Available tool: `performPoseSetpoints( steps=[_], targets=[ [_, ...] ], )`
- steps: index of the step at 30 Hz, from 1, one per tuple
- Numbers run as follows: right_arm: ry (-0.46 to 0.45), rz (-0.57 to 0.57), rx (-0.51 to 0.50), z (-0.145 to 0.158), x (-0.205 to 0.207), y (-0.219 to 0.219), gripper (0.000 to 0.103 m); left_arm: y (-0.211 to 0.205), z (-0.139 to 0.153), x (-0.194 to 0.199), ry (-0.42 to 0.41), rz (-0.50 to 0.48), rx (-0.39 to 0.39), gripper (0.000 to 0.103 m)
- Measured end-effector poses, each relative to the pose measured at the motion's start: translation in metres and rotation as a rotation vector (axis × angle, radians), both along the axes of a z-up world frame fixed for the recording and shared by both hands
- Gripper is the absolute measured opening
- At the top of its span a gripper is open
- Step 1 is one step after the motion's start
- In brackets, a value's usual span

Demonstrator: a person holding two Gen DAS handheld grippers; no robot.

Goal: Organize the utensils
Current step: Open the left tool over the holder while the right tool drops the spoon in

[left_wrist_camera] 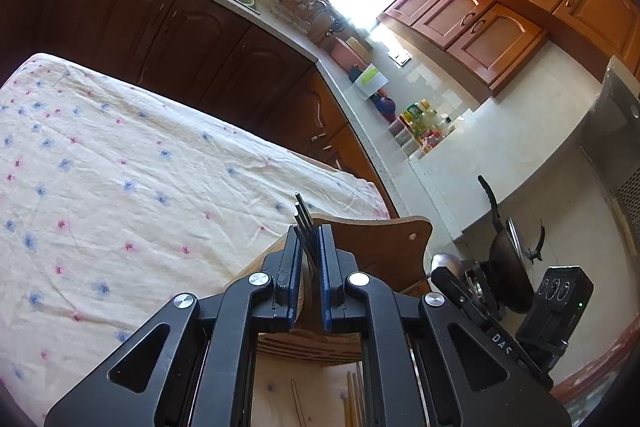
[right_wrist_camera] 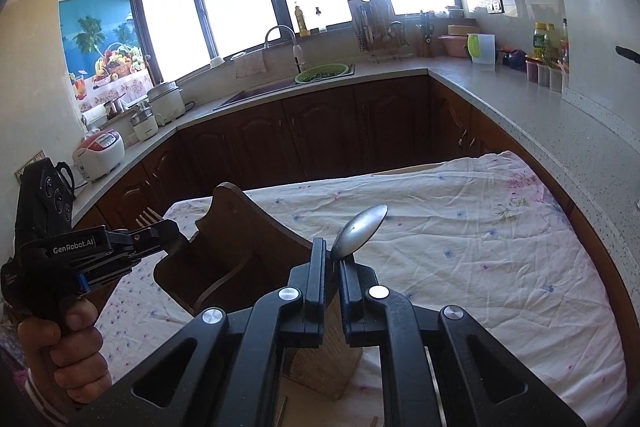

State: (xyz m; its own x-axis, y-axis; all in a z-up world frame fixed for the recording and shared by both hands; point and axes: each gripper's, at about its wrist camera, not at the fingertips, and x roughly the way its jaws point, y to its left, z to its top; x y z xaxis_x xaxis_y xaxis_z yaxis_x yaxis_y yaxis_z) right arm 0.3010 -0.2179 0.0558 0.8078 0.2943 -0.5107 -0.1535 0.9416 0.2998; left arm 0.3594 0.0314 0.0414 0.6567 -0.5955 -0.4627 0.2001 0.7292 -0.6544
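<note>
- While our claws are blocking most of the wooden utensil holder [right_wrist_camera: 236, 247], we are seeing only parts of it on the table [right_wrist_camera: 460, 247].
- Our left claw [left_wrist_camera: 309, 247] is clamping a fork [left_wrist_camera: 305, 223], tines pointing up and away.
- Our right claw [right_wrist_camera: 332, 267] is pinching a spoon [right_wrist_camera: 360, 231], bowl tilted up-right.
- Chopsticks [left_wrist_camera: 354, 403] are lying cut off below.

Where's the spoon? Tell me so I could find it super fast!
Look at the table with the flowery cloth, then at the wooden utensil holder on it. Beside it, the right gripper pinches the spoon: shiny metal, round bowl up, unlike the pronged fork in the left gripper.
</note>
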Motion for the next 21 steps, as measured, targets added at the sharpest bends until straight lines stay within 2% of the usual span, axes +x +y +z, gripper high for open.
performPoseSetpoints(
  steps=[1, 2, 3, 4, 10, 12, 13, 14, 17, 19, 21],
  targets=[
    [-0.003, 0.000, 0.011, 0.001, -0.002, -0.002, 0.019, 0.002, 0.000, -0.002, 0.002, 0.004, -0.003, 0.017],
    [-0.008, -0.003, 0.020, 0.002, -0.003, -0.005, 0.031, 0.003, 0.001, -0.005, 0.003, 0.009, -0.005, 0.021],
    [-0.012, -0.006, 0.028, 0.003, -0.006, -0.007, 0.038, 0.005, 0.001, -0.007, 0.004, 0.018, -0.005, 0.030],
    [-0.015, -0.011, 0.035, 0.004, -0.008, -0.008, 0.039, 0.007, 0.002, -0.010, 0.005, 0.026, -0.005, 0.038],
    [-0.040, -0.036, 0.101, 0.011, -0.027, -0.021, 0.051, 0.014, 0.012, -0.034, -0.015, 0.048, 0.013, 0.055],
    [-0.055, -0.043, 0.114, 0.014, -0.036, -0.025, 0.070, 0.018, 0.016, -0.046, -0.027, 0.065, 0.025, 0.065],
    [-0.063, -0.045, 0.125, 0.016, -0.041, -0.027, 0.076, 0.021, 0.018, -0.052, -0.034, 0.077, 0.026, 0.071],
    [-0.073, -0.045, 0.136, 0.017, -0.046, -0.030, 0.082, 0.023, 0.019, -0.058, -0.039, 0.089, 0.028, 0.073],
    [-0.106, -0.048, 0.146, 0.019, -0.065, -0.033, 0.091, 0.030, 0.021, -0.077, -0.044, 0.114, 0.036, 0.077],
    [-0.122, -0.050, 0.148, 0.019, -0.080, -0.035, 0.094, 0.034, 0.021, -0.090, -0.046, 0.131, 0.037, 0.083],
    [-0.133, -0.056, 0.143, 0.019, -0.094, -0.036, 0.095, 0.037, 0.021, -0.103, -0.048, 0.145, 0.035, 0.083]
  ],
)
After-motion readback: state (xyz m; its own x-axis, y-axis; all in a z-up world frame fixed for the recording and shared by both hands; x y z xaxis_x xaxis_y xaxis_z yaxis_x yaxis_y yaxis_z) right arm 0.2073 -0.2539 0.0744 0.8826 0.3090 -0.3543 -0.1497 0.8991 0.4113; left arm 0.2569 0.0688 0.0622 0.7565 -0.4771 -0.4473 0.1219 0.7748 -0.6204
